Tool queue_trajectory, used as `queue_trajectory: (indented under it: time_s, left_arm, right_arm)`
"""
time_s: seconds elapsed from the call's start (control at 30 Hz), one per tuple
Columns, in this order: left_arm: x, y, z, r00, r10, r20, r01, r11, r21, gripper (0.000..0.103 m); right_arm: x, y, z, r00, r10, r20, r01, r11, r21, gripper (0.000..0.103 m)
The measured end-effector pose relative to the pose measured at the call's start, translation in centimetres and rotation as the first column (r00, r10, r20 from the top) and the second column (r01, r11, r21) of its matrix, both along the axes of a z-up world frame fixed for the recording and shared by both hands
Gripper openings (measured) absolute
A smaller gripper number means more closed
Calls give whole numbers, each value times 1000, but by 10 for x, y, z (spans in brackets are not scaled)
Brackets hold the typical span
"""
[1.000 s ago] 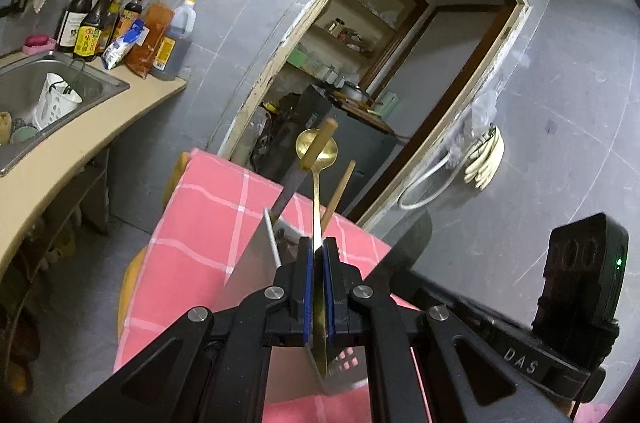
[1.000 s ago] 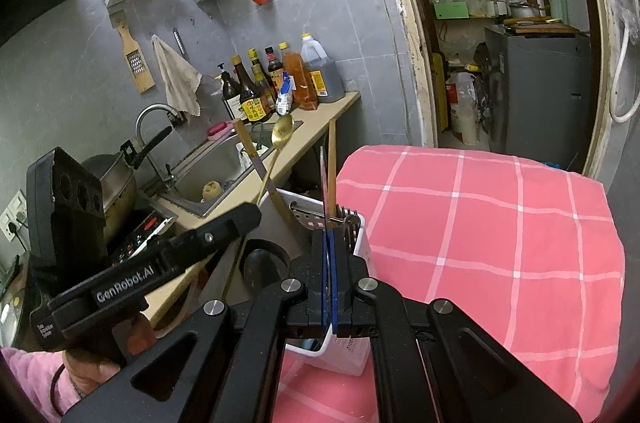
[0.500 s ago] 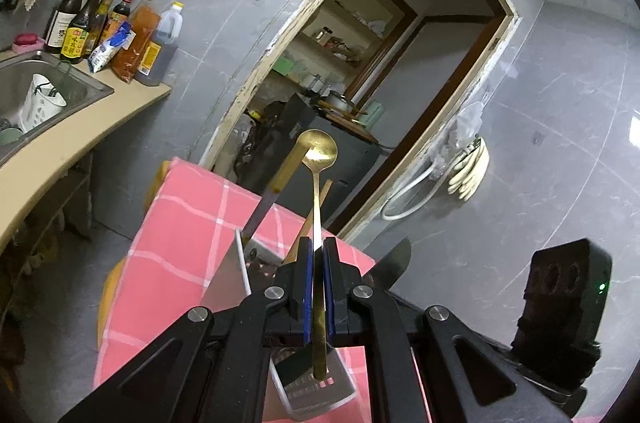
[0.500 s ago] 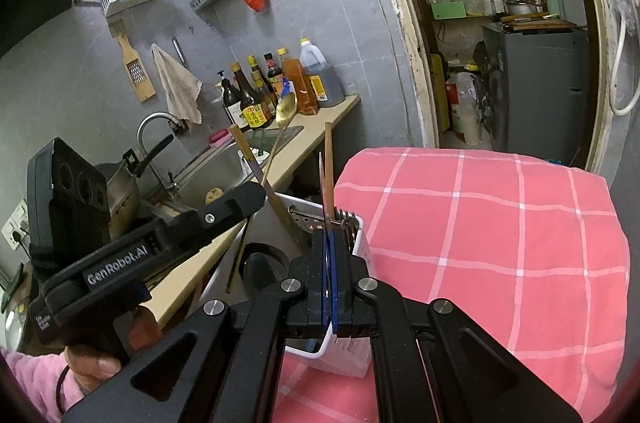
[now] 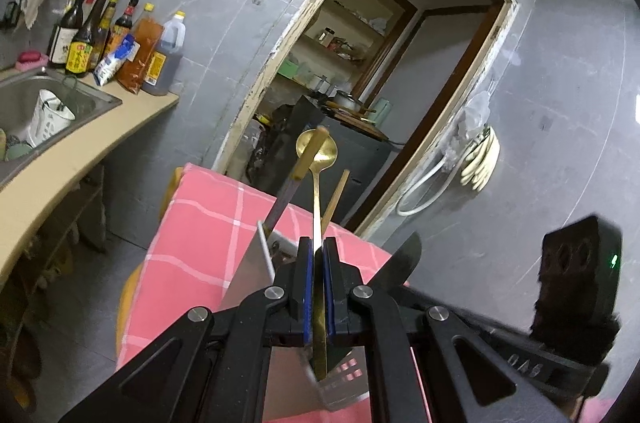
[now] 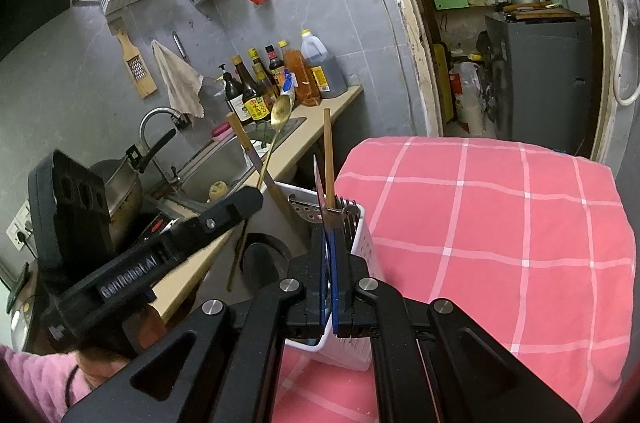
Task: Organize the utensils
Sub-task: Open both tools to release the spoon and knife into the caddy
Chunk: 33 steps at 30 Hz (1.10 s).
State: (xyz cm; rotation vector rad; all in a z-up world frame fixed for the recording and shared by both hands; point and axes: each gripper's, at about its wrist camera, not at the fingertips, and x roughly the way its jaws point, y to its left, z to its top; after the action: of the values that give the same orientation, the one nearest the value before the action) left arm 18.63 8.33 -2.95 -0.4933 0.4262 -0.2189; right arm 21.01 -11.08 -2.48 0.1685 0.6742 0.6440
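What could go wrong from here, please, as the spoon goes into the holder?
1. The left claw grips the gold spoon low on its thin handle; it could pivot or slip.
2. The knife and chopstick already lean in the white holder; the spoon may catch them.
3. The holder sits near the pink tablecloth edge, and the right claw clamps its rim; a push might tip it.

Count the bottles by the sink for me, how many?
7 that I can see, bunched on the counter beside the sink: a pump bottle, four dark sauce bottles, an orange bottle and a big jug. More may hide behind.
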Motion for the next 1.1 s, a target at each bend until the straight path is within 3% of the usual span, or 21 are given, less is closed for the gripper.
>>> queue_trajectory:
  time_s: [0.3,0.33,0.43,0.47,0.77,1.0,1.1]
  left_arm:
    - [-22,-19,-3,998,18,64,-25,993,119,5]
    - [-25,-21,-3,997,20,71,-30,991,133,5]
    - [-29,-22,-2,997,28,76,-39,989,142,5]
    - [-30,-22,-1,996,34,77,-45,988,146,5]
    - [-37,-26,6,997,36,67,-50,975,218,6]
    - [-54,-35,10,984,90,155,-133,945,297,6]
    - [-46,-41,7,984,92,153,-140,929,343,5]
  right_arm:
    - [-14,-9,5,1000,-6,4,6,1000,13,5]
    - [-16,-11,6,1000,-11,8,11,1000,16,10]
    - [-24,-19,10,999,-31,23,30,999,31,40]
    - [-27,-24,12,999,-41,33,39,998,43,42]
    - [-44,-47,17,990,-118,82,114,992,55,42]
    - [-56,-55,13,986,-145,78,140,988,61,42]
    - [-60,-55,12,986,-149,76,144,987,65,42]
